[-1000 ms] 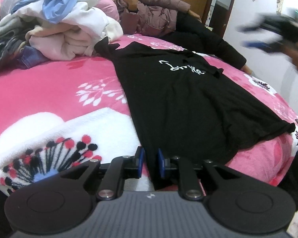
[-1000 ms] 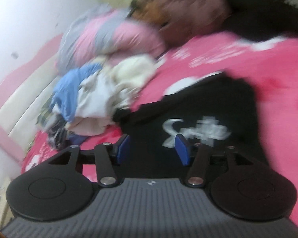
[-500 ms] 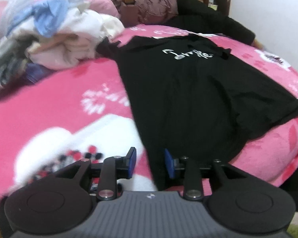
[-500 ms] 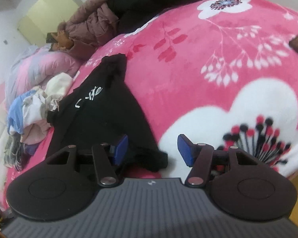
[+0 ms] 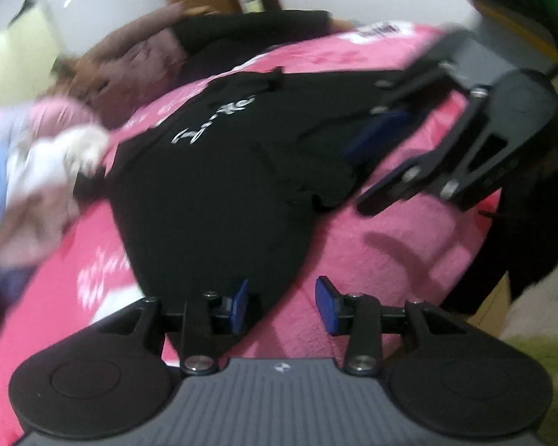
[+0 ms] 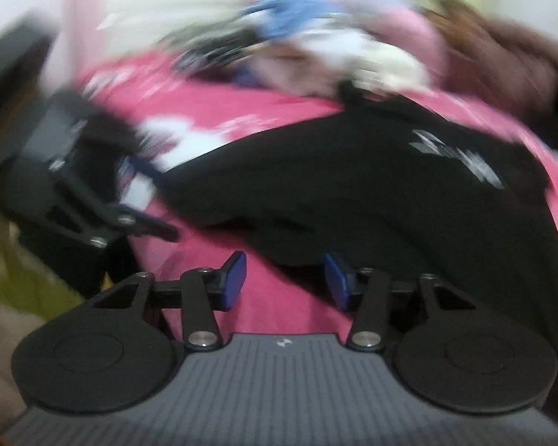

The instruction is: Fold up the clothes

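With the black shirt (image 5: 212,186) flat on the pink blanket (image 5: 390,252), the left gripper (image 5: 282,303) is opening and the right gripper (image 6: 284,278) closing, both empty at its hem; next each must pinch a corner.

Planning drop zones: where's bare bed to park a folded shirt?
Free: pink blanket between the black T-shirt hem and the bed's near edge. Crowded: the clothes pile by the shirt's collar end, and the person in the brown jacket beyond it.

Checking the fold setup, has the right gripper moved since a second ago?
Yes. The right gripper has come down from high at the right onto the black shirt's hem.
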### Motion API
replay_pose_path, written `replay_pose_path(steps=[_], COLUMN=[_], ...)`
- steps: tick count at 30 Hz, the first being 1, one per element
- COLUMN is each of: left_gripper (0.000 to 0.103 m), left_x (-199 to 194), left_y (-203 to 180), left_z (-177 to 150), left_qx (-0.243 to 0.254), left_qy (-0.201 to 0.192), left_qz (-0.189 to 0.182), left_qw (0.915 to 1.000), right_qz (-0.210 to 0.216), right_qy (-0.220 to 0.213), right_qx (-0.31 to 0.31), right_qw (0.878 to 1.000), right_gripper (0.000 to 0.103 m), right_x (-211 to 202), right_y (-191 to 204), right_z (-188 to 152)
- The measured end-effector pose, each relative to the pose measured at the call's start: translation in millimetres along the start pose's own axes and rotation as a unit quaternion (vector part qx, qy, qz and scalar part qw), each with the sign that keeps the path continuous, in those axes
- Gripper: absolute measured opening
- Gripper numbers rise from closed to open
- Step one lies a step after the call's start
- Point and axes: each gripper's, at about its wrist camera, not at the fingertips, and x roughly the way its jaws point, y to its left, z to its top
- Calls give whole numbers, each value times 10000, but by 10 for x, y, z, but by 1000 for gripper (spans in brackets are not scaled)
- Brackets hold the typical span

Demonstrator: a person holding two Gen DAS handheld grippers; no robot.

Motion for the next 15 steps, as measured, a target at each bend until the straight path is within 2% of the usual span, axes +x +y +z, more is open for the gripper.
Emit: replay_pose_path(steps=[3,5,7,9,11,13,15], left_gripper=[41,41,39,33,26,21,10], left_x=[30,49,79,88,79,86,100], left_y=[-18,4,35,87,142,175,201], left_z=[-11,-24,-34,-23,-3,-5,-14], left_qx=[60,16,-52,-202,-327,-386,-427], left_qy=[-103,-154,-160,-169,-210,-215,-211], left_qz=[6,-27,-69,-166,-231,-248,-238], left_qw=[9999,9999,9998,9995,9990,9987,9986], right_qz=[-198,-288,-223,-225,-251,-222,-180], right_qy=[234,250,256,255,260,245,244], right_qx=[-1093,-1403,-1237,-1051,-886,-740,-662], right_qw=[9935,9894,9917,9939,9954,9967,9973], right_gripper=[37,34,28,20,8,6,4], right_x=[230,290,314,275,241,191,161], right_y=[199,264,220,155,108,44,7], right_z=[49,63,117,123,137,152,153])
